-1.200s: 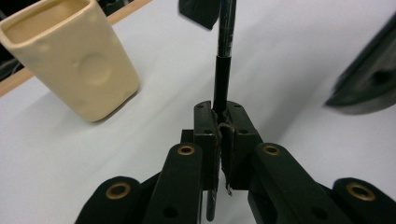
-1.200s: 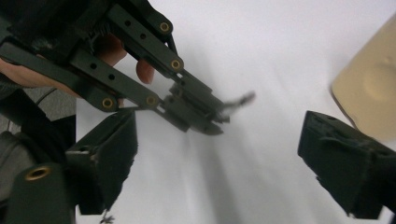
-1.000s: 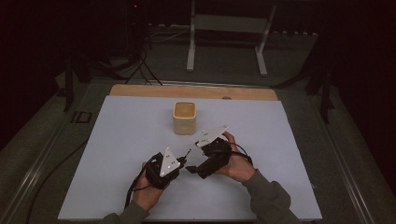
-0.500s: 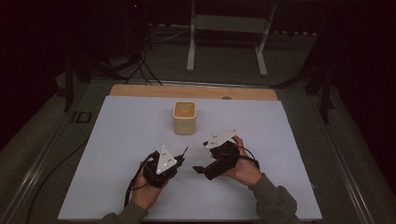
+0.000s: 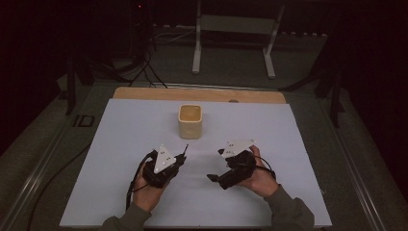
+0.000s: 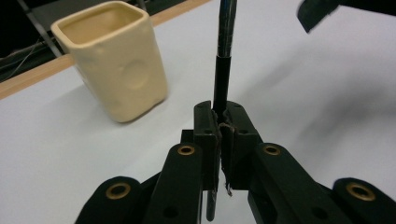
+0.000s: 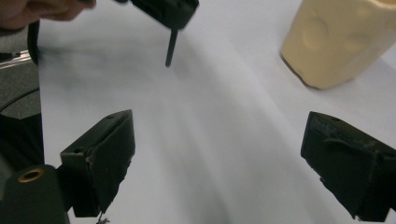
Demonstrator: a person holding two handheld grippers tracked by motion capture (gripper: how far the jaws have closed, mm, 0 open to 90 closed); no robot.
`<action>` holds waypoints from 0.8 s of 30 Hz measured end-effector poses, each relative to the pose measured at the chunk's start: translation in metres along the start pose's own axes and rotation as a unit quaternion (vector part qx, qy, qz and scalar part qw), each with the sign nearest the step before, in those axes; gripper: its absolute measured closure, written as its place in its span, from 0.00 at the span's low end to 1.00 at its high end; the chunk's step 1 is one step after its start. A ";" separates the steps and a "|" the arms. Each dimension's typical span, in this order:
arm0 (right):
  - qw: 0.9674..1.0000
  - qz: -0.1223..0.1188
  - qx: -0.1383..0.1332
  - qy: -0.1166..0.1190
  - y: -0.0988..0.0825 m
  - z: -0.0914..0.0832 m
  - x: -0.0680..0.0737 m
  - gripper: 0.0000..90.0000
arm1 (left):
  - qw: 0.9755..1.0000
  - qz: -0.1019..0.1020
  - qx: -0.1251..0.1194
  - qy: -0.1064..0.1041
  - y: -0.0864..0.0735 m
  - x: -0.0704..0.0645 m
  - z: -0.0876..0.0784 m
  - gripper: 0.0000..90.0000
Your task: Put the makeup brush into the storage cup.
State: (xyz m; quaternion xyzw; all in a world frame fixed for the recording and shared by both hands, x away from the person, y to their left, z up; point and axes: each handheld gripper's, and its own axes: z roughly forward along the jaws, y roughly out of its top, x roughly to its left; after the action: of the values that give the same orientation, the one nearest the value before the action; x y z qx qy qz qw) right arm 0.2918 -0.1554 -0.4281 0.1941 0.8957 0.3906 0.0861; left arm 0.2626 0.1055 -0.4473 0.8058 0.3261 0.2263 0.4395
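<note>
A slim black pen sticks out from my left gripper, whose jaws are shut on its lower part. In the high view the left gripper lies low over the white board, the pen pointing toward a cream square cup just beyond it. The cup stands upright and looks hollow. My right gripper sits to the right of the left one, apart from it, jaws wide open and nothing between them. From there I see the pen and the cup.
The white board covers a wooden table whose far edge shows behind the cup. A metal stand and cables lie on the dark floor beyond. A cable trails off the board's left side.
My right gripper has drawn away to the right from the left gripper and the pen, leaving a gap between them. The left gripper and the cup have stayed put.
</note>
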 end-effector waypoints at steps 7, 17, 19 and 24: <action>1.000 0.008 -0.001 -0.019 -0.014 -0.006 0.001 0.11 | 1.000 -0.012 -0.009 0.001 0.005 0.004 0.000 0.96; 0.999 0.023 -0.005 -0.042 -0.035 -0.016 0.002 0.11 | 0.999 -0.030 -0.022 -0.001 0.009 0.009 0.002 0.96; 0.998 0.027 -0.010 -0.047 -0.039 -0.020 0.002 0.11 | 0.999 -0.033 -0.025 -0.001 0.010 0.010 0.003 0.96; 0.998 0.037 -0.016 -0.054 -0.051 -0.026 0.001 0.11 | 0.999 -0.040 -0.030 -0.004 0.011 0.012 0.005 0.96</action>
State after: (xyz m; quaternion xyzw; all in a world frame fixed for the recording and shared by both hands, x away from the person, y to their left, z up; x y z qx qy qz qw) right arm 0.2685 -0.2044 -0.4478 0.2468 0.8756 0.3966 0.1228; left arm 0.2779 0.1071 -0.4396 0.7792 0.3494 0.2149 0.4739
